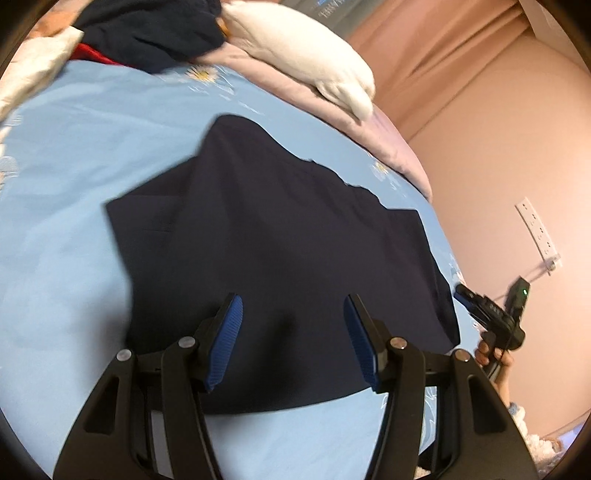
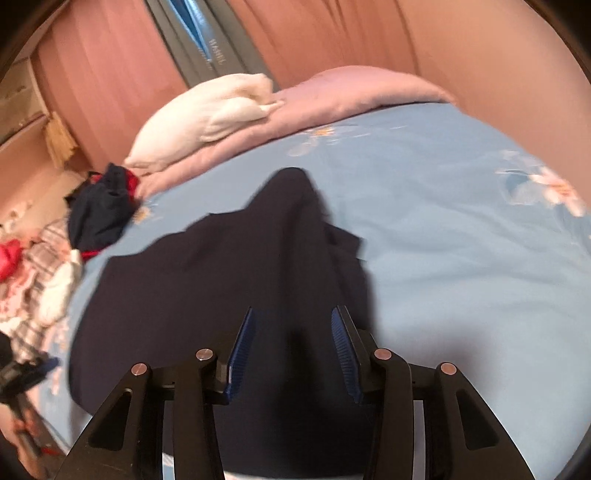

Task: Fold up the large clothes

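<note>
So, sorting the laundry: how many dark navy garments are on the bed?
2. One lies spread on the blue sheet under both claws: the dark garment. The other is a crumpled navy pile at the far edge by the white pillow. More may be hidden.

Each handheld gripper is matte black plastic: the left gripper (image 1: 293, 302) and the right gripper (image 2: 292, 317) both carry two flat fingers faced with ribbed blue pads (image 1: 227, 339), joined to the body by black link arms with triangular cut-outs and round silver pivot screws (image 1: 398, 342). Seen from the left wrist camera, the right-hand tool shows a black pistol-style handle, a thin dark cable and a small green light (image 1: 525, 292) on its upright block. A fluffy pale blue-and-white cuff (image 1: 517, 412) shows at the wrist below the hand (image 1: 493, 354).
</note>
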`<state>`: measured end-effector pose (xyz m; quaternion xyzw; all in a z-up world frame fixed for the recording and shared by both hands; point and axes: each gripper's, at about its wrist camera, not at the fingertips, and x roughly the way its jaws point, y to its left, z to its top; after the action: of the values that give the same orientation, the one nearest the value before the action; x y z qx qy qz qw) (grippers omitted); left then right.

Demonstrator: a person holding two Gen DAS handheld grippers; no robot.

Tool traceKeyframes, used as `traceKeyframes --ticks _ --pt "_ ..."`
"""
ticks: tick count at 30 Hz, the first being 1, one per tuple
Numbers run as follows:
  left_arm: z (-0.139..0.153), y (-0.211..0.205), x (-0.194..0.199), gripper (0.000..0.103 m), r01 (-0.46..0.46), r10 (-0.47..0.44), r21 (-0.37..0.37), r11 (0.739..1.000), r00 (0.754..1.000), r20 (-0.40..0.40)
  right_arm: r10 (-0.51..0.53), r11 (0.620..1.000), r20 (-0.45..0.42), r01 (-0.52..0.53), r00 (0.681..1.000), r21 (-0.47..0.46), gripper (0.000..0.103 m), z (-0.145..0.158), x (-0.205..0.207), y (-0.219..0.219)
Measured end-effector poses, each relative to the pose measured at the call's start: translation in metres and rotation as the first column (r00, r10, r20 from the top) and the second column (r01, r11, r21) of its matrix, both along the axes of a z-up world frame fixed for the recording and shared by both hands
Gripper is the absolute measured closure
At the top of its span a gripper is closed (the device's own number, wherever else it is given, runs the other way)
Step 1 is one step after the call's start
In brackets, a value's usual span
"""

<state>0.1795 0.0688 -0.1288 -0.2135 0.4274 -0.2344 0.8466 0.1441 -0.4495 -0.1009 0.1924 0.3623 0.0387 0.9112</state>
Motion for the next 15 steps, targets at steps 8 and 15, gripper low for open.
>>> traceKeyframes --ticks 8,15 --pt "-0.036 0.007 0.028 0.05 -0.086 0.094 0.076 0.993 0.99 -0.101 -0.068 0.993 -0.086 0.075 0.994 0.088 0.066 -0.032 0.033 -0.017" --pt "-0.029 0.035 0.01 0.051 -0.139 0.143 0.061 0.988 0.986 -0.081 -0.243 0.968 -0.083 0.247 0.966 0.039 0.061 -0.028 0.001 -0.05"
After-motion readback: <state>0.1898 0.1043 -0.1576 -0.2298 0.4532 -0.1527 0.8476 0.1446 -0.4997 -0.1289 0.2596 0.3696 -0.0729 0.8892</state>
